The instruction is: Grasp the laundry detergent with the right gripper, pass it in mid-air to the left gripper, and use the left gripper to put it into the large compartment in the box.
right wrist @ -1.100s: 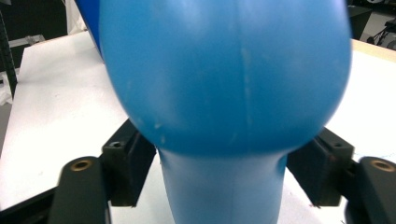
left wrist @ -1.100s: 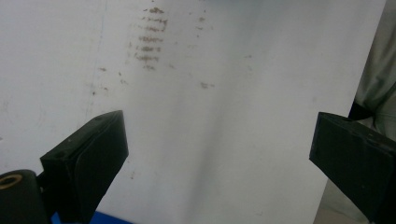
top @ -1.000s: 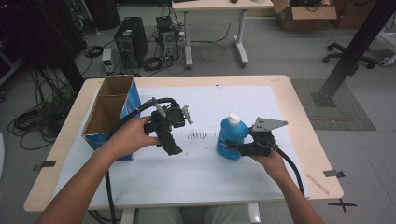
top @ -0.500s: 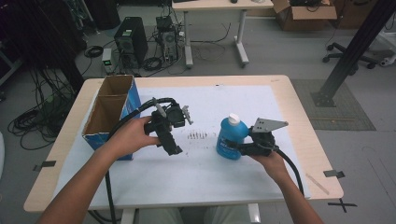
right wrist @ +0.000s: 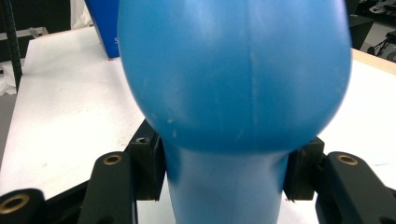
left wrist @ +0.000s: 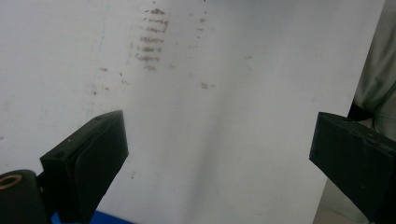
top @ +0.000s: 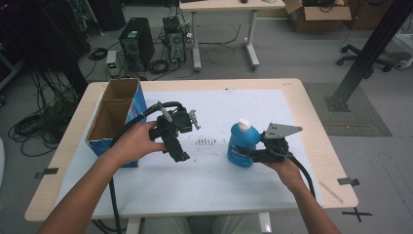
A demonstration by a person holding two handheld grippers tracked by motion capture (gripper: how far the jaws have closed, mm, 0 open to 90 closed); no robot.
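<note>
High view: blue bottle (top: pixel 241 145) upright on tabletop (top: pixel 292 112), right claw (top: pixel 247 155) just closed around its waist. Left gripper view: left claw (left wrist: pixel 217 149) wide open, empty, over white sheet (left wrist: pixel 210 93). Right gripper view: pads (right wrist: pixel 150 165) pressing the bottle's narrow part.

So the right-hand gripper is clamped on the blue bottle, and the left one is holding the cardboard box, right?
Not quite. The right gripper is clamped on the blue bottle, but the left gripper holds nothing: the left gripper view shows its jaws wide apart over the white table cover. The cardboard box stands beside it, unheld.
</note>
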